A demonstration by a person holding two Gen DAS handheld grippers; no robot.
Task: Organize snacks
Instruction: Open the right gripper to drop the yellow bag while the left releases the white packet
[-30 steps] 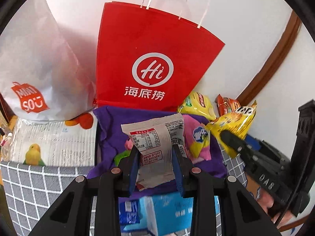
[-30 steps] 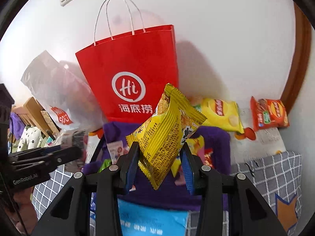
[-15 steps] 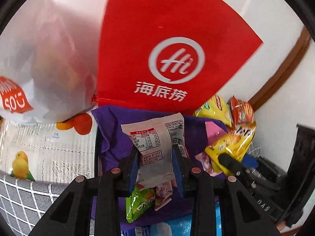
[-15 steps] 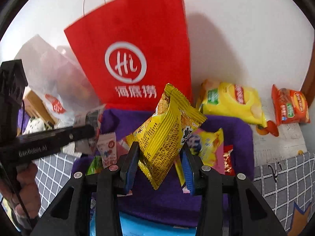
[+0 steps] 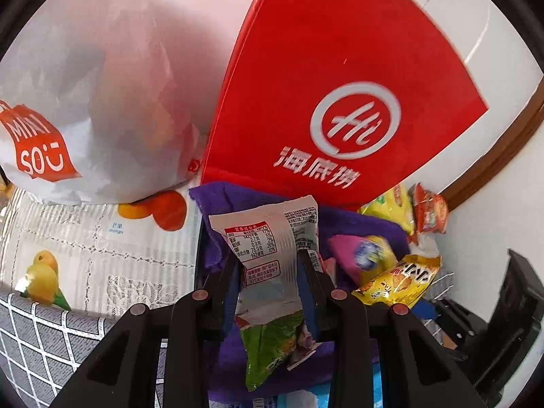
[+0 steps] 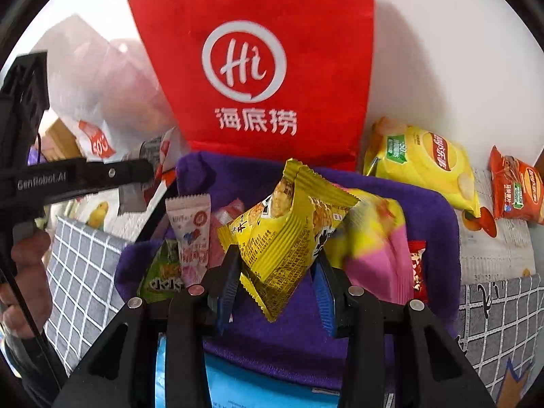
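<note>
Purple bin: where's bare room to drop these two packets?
Bare purple lining at the near edge, just ahead of the right gripper. Left side is crowded by the green packet and white sachet; right side by the pink-yellow bag.

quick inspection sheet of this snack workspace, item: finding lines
surface: grey grid cloth beside a fruit-print mat
job's things: purple-lined bin holding several snack packets; white packet and yellow packet held above it
clutter: two chip bags by the wall
grippers: left gripper shut on the white packet; right gripper shut on the yellow packet
cables: nothing seen
surroundings: red paper bag, white plastic bag, white wall
</note>
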